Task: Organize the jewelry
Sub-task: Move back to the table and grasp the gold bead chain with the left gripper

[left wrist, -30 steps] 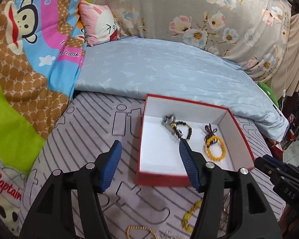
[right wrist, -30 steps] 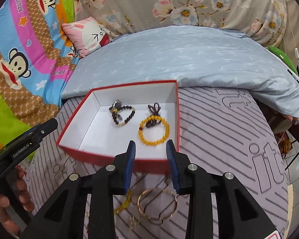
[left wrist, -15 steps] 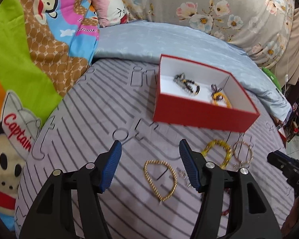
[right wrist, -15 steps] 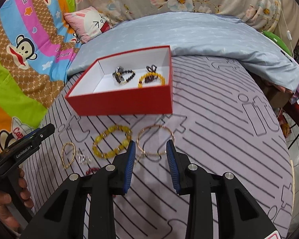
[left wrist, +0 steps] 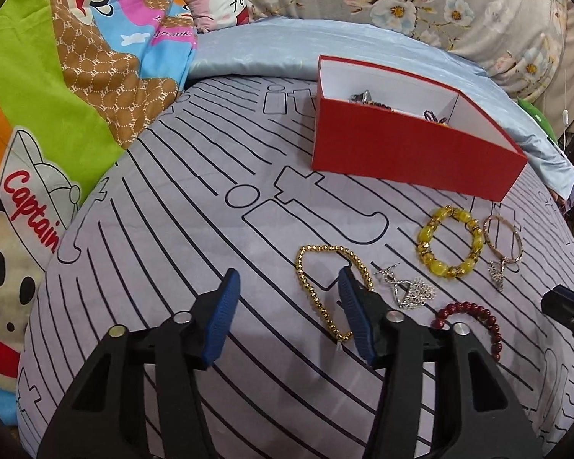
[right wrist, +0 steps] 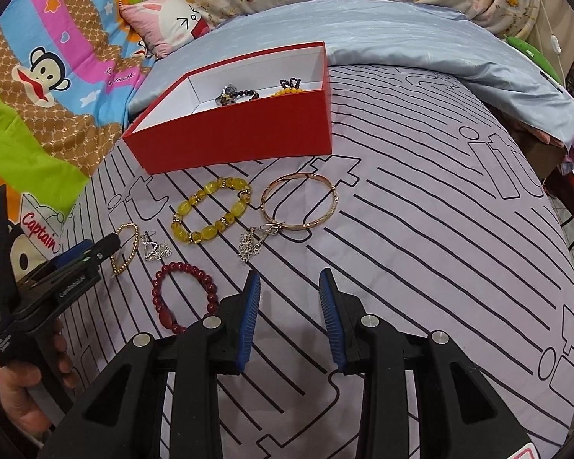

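We hold both claws low over the bed [right wrist: 421, 237], whose lilac sheet carries black stripes and outlined letters; the left claw [left wrist: 287, 290] stands wide open with nothing between its blue pads [left wrist: 224, 317], and the right claw [right wrist: 289, 290] is open too, its pads [right wrist: 248, 317] apart over bare sheet and gripping nothing. The red box [right wrist: 248, 130] sits toward the back of the bed, just in front of a pale blue pillow [right wrist: 421, 34]; inside it we see a dark beaded bracelet [right wrist: 235, 95] with a metal piece and an orange beaded bracelet [right wrist: 289, 91] with a dark bow, both partly hidden by the near wall. On the sheet in front of the box lie the loose pieces: a yellow beaded bracelet [right wrist: 210, 210]; just beside it a rose-gold bangle [right wrist: 298, 201], with a silver pendant [right wrist: 250, 246] touching the bangle's near edge; a gold bead chain [left wrist: 327, 290], whose loop passes under the left claw's right finger in the left wrist view; a second silver charm [left wrist: 405, 287] just right of that chain; and a dark red beaded bracelet [right wrist: 183, 296] nearest us, close to the right claw's left finger. A cartoon monkey blanket [left wrist: 57, 114] lies along the left side; a pink rabbit cushion [right wrist: 168, 23] rests behind it.
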`<control>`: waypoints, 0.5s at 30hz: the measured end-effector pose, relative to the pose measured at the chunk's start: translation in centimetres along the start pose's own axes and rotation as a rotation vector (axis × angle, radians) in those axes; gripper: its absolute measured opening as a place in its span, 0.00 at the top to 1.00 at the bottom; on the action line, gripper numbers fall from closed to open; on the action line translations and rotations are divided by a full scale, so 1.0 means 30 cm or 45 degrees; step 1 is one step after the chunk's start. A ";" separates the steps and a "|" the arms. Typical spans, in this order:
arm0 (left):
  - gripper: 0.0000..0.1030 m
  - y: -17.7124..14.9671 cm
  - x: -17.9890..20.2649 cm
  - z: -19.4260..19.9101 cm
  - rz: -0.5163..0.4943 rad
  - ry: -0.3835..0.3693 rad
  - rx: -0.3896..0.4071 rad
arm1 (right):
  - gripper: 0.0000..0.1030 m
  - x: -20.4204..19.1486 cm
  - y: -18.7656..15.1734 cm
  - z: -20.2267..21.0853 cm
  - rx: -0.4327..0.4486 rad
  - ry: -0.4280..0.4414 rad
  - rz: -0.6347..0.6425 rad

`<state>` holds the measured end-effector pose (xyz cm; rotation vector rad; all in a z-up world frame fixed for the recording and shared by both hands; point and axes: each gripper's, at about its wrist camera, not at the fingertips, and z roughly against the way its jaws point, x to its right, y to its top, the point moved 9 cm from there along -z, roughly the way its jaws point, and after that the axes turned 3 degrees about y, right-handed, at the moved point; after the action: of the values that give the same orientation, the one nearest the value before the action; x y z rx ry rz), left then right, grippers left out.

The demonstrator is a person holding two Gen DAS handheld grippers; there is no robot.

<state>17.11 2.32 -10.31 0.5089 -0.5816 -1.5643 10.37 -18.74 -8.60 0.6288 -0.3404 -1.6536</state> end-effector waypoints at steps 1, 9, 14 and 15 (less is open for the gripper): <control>0.58 -0.003 0.000 -0.007 0.002 -0.002 -0.006 | 0.69 -0.001 0.000 -0.002 -0.001 -0.001 0.000; 0.84 0.011 -0.007 -0.025 0.020 -0.014 -0.003 | 0.69 0.012 0.020 -0.030 -0.008 0.003 -0.026; 0.96 0.013 -0.008 -0.029 0.034 -0.026 -0.006 | 0.69 0.024 0.044 -0.044 -0.001 -0.008 -0.034; 0.96 0.013 -0.009 -0.029 0.038 -0.032 -0.005 | 0.69 0.027 0.048 -0.046 0.000 -0.009 -0.039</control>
<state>18.00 2.52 -10.74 0.4762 -0.6022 -1.5450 12.27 -19.62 -9.08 0.6311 -0.3375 -1.6856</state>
